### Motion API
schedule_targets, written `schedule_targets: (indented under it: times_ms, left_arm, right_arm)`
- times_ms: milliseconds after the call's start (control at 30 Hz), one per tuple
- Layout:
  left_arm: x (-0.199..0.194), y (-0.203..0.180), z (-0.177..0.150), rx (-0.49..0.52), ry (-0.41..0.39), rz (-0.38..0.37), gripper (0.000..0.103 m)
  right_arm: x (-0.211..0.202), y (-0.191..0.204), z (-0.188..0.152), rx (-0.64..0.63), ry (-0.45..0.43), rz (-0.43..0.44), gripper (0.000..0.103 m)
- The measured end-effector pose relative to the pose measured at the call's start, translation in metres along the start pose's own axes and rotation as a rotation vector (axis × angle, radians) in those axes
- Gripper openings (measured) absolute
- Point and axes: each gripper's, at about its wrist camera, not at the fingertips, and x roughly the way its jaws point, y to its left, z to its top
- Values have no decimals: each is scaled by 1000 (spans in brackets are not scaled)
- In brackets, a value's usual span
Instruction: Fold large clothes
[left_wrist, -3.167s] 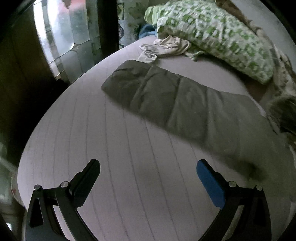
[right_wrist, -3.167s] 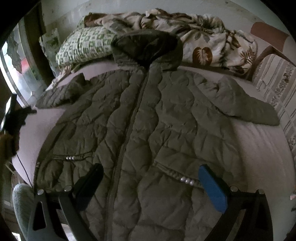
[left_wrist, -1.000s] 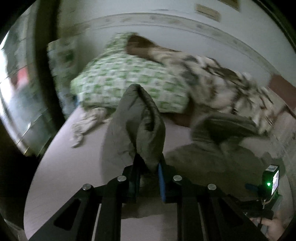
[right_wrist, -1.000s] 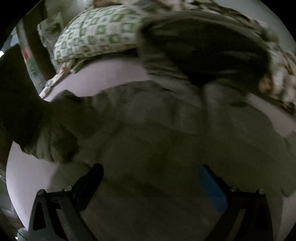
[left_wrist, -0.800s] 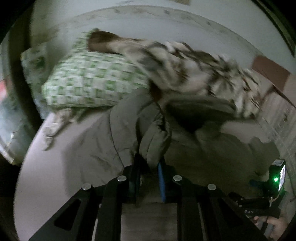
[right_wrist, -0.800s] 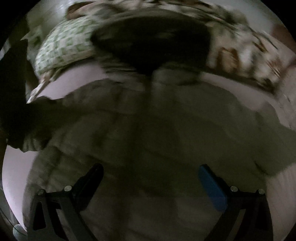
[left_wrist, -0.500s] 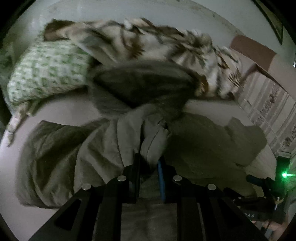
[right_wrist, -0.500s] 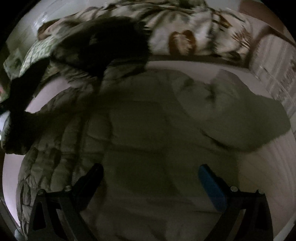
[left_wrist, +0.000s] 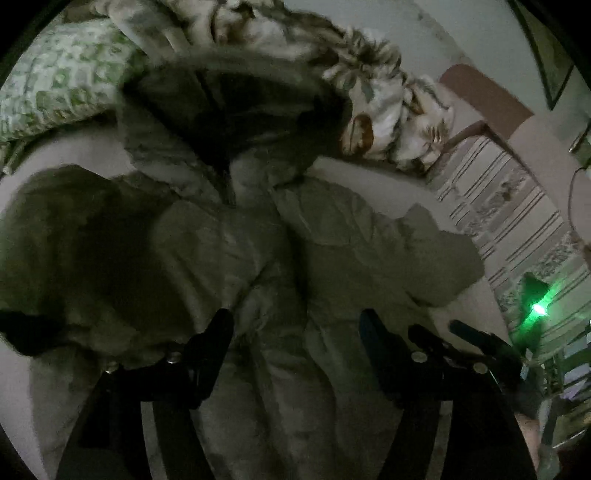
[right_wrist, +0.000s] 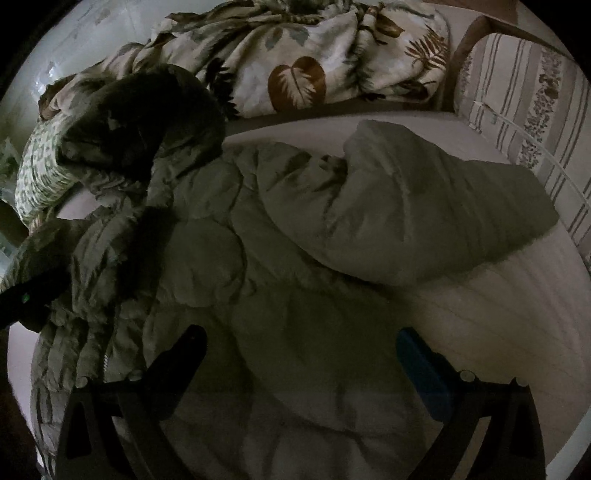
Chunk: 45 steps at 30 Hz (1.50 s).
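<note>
An olive quilted hooded jacket (left_wrist: 229, 236) lies front-up on the pale bed, its dark hood (left_wrist: 236, 96) toward the pillows. Its left sleeve (left_wrist: 85, 236) is folded in over the body. My left gripper (left_wrist: 295, 332) is open, with the sleeve's cuff lying loose between the fingers. In the right wrist view the jacket (right_wrist: 229, 243) fills the frame and its right sleeve (right_wrist: 436, 214) lies spread out to the right. My right gripper (right_wrist: 301, 349) is open and empty above the jacket's lower right part.
A leaf-print blanket (right_wrist: 314, 62) and a green patterned pillow (left_wrist: 62, 70) are heaped at the head of the bed. A striped cushion (right_wrist: 528, 103) lines the right side. The other gripper's green light (left_wrist: 537, 306) shows at right. Bare mattress (right_wrist: 491, 314) lies beyond the right sleeve.
My left gripper carried the left sleeve across the jacket's body and has opened, letting it go. My right gripper has swung right toward the right sleeve, still open.
</note>
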Motion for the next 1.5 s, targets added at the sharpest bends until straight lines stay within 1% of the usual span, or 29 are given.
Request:
schedule_targets:
  times_ms: [33, 100, 200, 233, 333, 400, 467, 533, 600, 633, 667, 700, 733, 767, 800, 867, 933, 1000, 1067, 1100, 1133, 1167, 1267, 1333, 1400, 1500]
  left_arm:
    - [-7, 4, 1, 5, -15, 14, 72]
    - [-26, 17, 1, 9, -59, 65, 72]
    - [-52, 45, 2, 16, -137, 173, 72]
    - [-61, 55, 3, 21, -159, 221, 72]
    - [-79, 86, 7, 15, -206, 330, 72]
    - [-86, 107, 14, -5, -230, 367, 72]
    - [-85, 129, 26, -38, -239, 428, 72]
    - [-77, 149, 34, -87, -217, 437, 72]
    - [-66, 163, 37, -134, -191, 413, 72]
    - [-57, 170, 37, -154, -167, 405, 72]
    - [-49, 172, 35, -162, -153, 400, 72]
    - [-45, 173, 33, -166, -144, 393, 72]
    - [-38, 174, 30, -169, -132, 383, 72]
    - [-34, 173, 27, -166, -126, 380, 72]
    - [-30, 171, 25, -158, -120, 380, 72]
    - [-22, 167, 21, -123, -110, 405, 72]
    - [-15, 161, 15, -89, -90, 417, 72]
    - [-10, 156, 10, -73, -79, 408, 72]
    - [-9, 150, 6, -55, -90, 401, 72]
    - [-8, 147, 4, -44, -95, 404, 72]
    - [-5, 145, 3, -33, -91, 419, 72]
    - [0, 145, 3, -24, -78, 434, 72]
    - [22, 149, 1, -18, -8, 486, 72]
    - [38, 152, -3, -8, 41, 534, 72]
    - [49, 156, -9, 7, 77, 559, 73]
    - [56, 156, -16, 32, 78, 586, 75]
  right_arm:
    - [1, 4, 2, -1, 0, 13, 103]
    - [4, 16, 6, -8, 5, 52, 103]
    - [8, 42, 13, -39, 24, 116, 103]
    - [11, 53, 17, -53, 37, 137, 103]
    - [19, 84, 27, -89, 65, 181, 103]
    - [25, 102, 34, -100, 80, 215, 103]
    - [31, 116, 41, -90, 95, 258, 103]
    - [41, 132, 50, -70, 105, 286, 103]
    - [49, 143, 56, -55, 106, 294, 102]
    - [55, 149, 59, -46, 117, 297, 97]
    - [65, 153, 60, -32, 142, 300, 85]
    - [74, 155, 60, -12, 171, 303, 76]
    - [81, 156, 59, 8, 192, 302, 55]
    - [86, 155, 58, 29, 202, 287, 37]
    - [87, 153, 57, 38, 193, 282, 33]
    - [73, 152, 58, 0, 128, 282, 21]
    - [52, 149, 62, -45, 48, 247, 16]
    - [31, 142, 67, -72, -30, 200, 14]
    - [17, 131, 74, -76, -84, 144, 13]
    - [12, 123, 80, -81, -102, 100, 13]
    - [11, 118, 83, -88, -106, 65, 13]
    - [14, 112, 84, -84, -98, 50, 13]
    - [35, 100, 81, -61, -37, 58, 13]
    - [55, 96, 74, -67, 1, 48, 13]
    - [71, 92, 68, -78, 23, 38, 13]
    - [82, 90, 59, -89, 25, 34, 14]
